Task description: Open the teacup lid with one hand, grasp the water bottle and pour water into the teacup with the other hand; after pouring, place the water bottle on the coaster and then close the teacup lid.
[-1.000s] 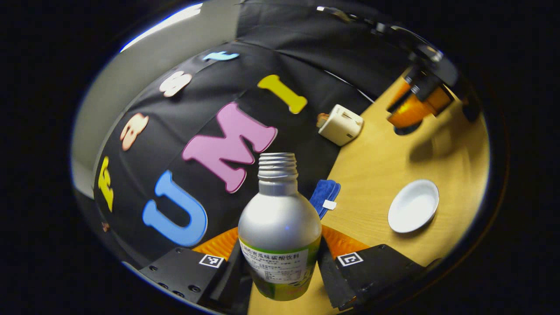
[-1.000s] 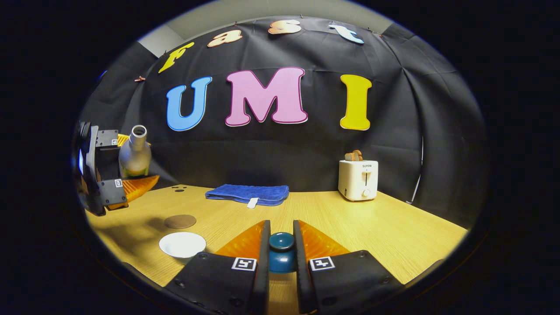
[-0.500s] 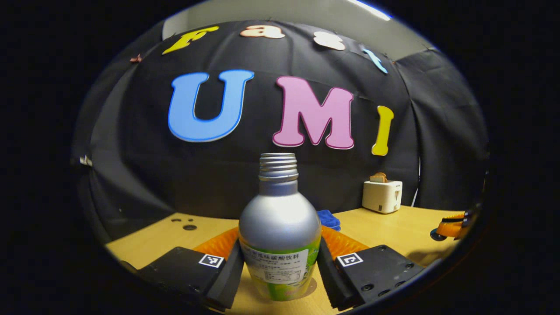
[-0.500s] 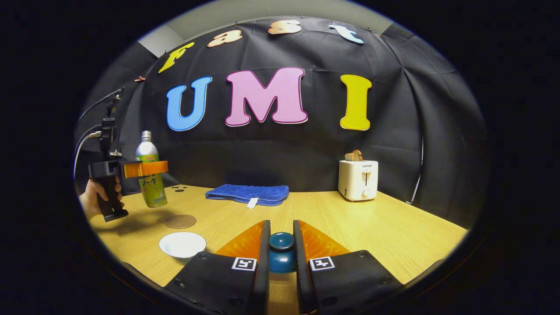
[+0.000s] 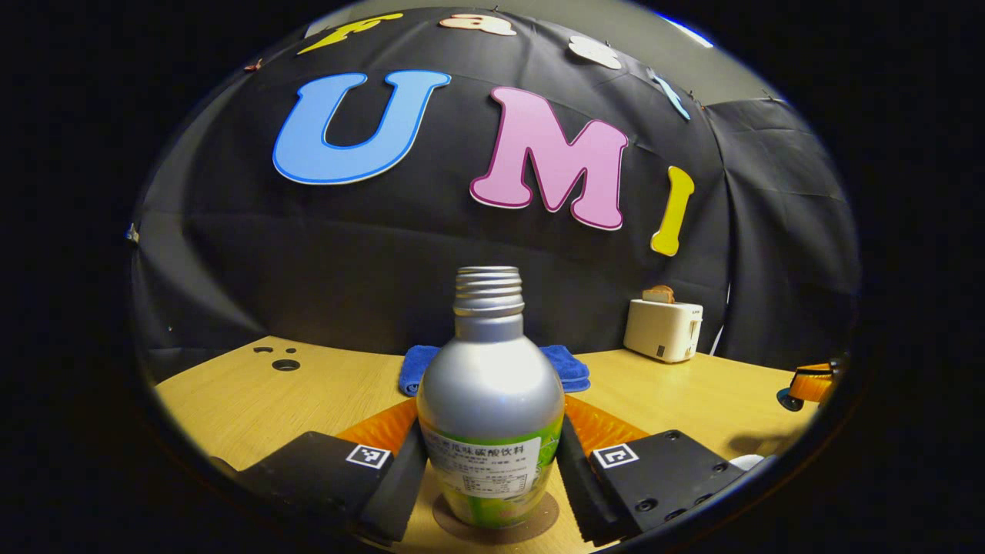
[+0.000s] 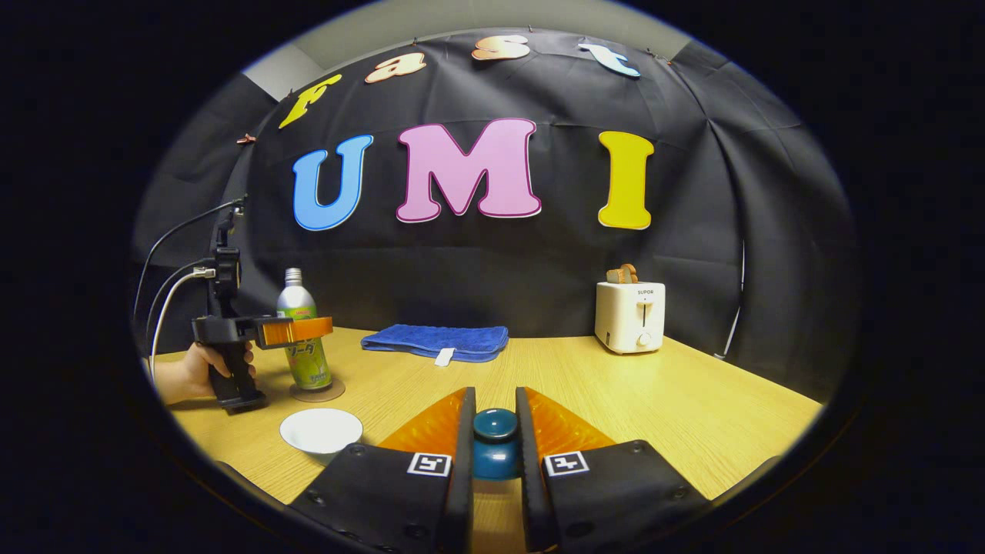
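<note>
In my left gripper view the water bottle [image 5: 490,400] stands upright between the fingers of the left gripper [image 5: 490,481], dead centre at 6 o'clock. Both black fingers [image 5: 400,481] press against its sides just below the shoulder, so I read the tongs as clamped on it. Its base sits on the round brown coaster [image 5: 496,527], whose rim peeks out under the bottle at 6 o'clock.

In my right gripper view that same bottle [image 6: 304,338] is at 9 o'clock, upright on the coaster [image 6: 317,392], with the orange fingers of the left gripper [image 6: 296,331] wrapped level around its middle. A hand [image 6: 196,373] grips the black handle below, forearm coming in low from the 9 o'clock edge, and cables rise from the top of the rig.

The right gripper [image 6: 494,454] is closed on the teal knob of the teacup lid [image 6: 495,442], at 6 o'clock, held above the wooden table [image 6: 677,400]. The white teacup [image 6: 321,429] sits open on the table at about 8 o'clock, just in front of the coaster.

The bottle has a bare silver shoulder, a threaded neck with no cap, and a green label around the lower body. A blue towel [image 6: 436,341] lies at the back near 12 o'clock of the table, a white toaster [image 6: 629,315] toward 2 o'clock.
</note>
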`<state>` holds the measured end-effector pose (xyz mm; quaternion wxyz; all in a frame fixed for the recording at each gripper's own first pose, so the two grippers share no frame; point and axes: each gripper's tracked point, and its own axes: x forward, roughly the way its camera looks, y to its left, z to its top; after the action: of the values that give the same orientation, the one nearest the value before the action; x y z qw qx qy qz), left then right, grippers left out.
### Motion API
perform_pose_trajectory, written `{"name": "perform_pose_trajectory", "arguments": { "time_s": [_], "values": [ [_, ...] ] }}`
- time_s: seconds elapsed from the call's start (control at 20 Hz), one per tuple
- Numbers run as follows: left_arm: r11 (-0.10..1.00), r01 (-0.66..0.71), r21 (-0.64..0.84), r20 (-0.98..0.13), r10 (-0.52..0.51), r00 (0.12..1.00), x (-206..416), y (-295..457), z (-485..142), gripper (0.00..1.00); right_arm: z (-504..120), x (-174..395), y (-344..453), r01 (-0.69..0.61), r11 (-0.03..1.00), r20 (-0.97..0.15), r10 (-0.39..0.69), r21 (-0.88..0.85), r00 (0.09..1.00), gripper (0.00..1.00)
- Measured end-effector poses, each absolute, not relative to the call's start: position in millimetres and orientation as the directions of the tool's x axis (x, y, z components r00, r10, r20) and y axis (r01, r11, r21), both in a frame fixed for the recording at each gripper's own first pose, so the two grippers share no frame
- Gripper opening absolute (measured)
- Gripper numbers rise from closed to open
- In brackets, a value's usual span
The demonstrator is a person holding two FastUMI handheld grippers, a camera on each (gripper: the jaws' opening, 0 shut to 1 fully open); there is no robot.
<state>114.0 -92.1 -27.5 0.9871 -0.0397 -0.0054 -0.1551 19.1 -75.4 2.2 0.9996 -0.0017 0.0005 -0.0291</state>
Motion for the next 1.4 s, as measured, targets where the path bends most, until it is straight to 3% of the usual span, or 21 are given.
{"name": "perform_pose_trajectory", "arguments": {
  "time_s": [0.3,0.45,0.6,0.95,1.2,1.4],
  "values": [
    [0.956,0.293,-0.018,0.018,-0.293,0.956,113.2,-87.0,-23.3,0.84,2.3,19.2,-75.5,0.058,0.998,-0.001,-0.058,-0.003,0.998,0.29],
    [0.959,0.283,-0.031,0.03,-0.282,0.959,97.7,-82.2,-18.7,0.98,2.1,19.4,-75.6,0.058,0.998,-0.001,-0.058,-0.003,0.998,0.29],
    [0.961,0.274,-0.041,-0.005,-0.275,0.961,70.7,-76.3,-25.4,0.99,2.1,19.3,-75.6,0.058,0.998,-0.001,-0.058,-0.003,0.998,0.29],
    [0.972,0.233,0.001,0.05,-0.233,0.971,-13.9,-55.9,-24.6,0.99,4.1,18.1,-74.4,0.087,0.996,0.005,-0.087,-0.003,0.996,0.29],
    [0.967,0.255,-0.023,0.062,-0.254,0.965,-42.4,-67.7,-28.8,0.98,7.3,18.5,9.0,-0.092,0.993,-0.006,0.092,0.077,0.996,0.29],
    [0.97,0.24,0.034,0.048,-0.242,0.969,-51.3,-67.2,-35.4,0.98,-4.3,28.5,57.8,-0.197,0.98,-0.065,0.199,0.04,0.978,0.29]
  ]
}}
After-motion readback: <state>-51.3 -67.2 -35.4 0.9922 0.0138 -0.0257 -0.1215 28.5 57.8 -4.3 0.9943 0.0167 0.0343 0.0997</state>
